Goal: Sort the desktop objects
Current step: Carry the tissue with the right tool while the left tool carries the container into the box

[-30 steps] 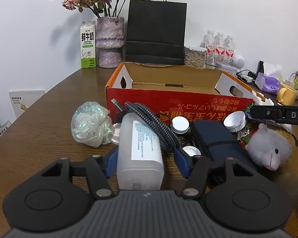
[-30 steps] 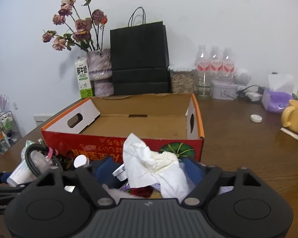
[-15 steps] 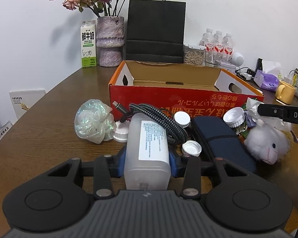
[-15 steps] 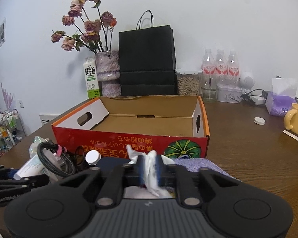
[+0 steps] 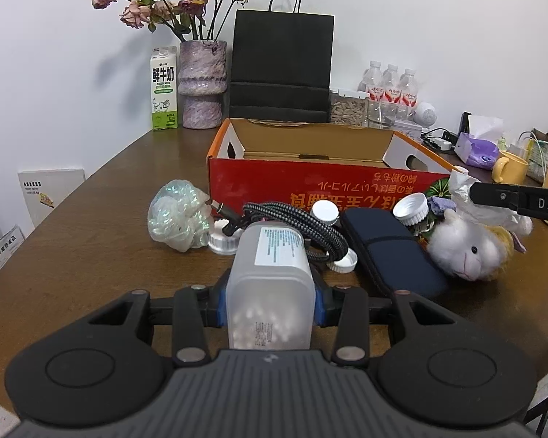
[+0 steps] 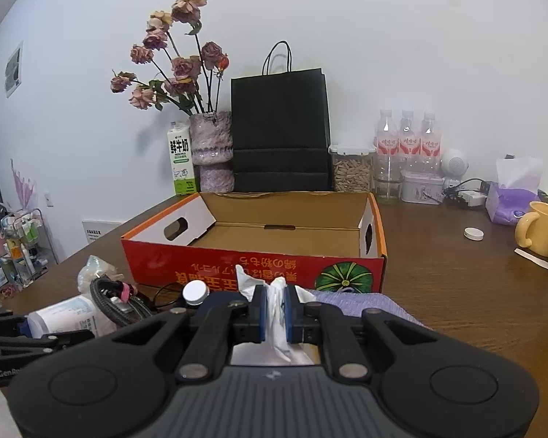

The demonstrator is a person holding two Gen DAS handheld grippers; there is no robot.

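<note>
My left gripper (image 5: 270, 304) is shut on a translucent white plastic bottle (image 5: 272, 281) with a printed label, held lengthwise between the blue pads. My right gripper (image 6: 275, 315) is shut on a crumpled white tissue (image 6: 276, 314) that sticks up between its pads. An open red cardboard box (image 5: 325, 189) (image 6: 259, 266) stands just behind the pile, empty inside. In front of it lie a braided black cable (image 5: 296, 219), white caps (image 5: 411, 210), a dark blue case (image 5: 387, 252), a white plush toy (image 5: 467, 246) and an iridescent bag (image 5: 179, 215).
At the back stand a black paper bag (image 6: 279, 131), a vase of dried roses (image 6: 212, 153), a milk carton (image 6: 181, 162), water bottles (image 6: 407, 142) and a jar. A yellow mug (image 6: 540, 228), a tissue box (image 6: 511, 197) and a loose cap (image 6: 473, 233) sit right. A purple cloth (image 6: 358, 303) lies under my right gripper.
Both grippers closed: the left on the bottle, the right on the tissue. Both then drew back and slightly up from the pile with their loads.
</note>
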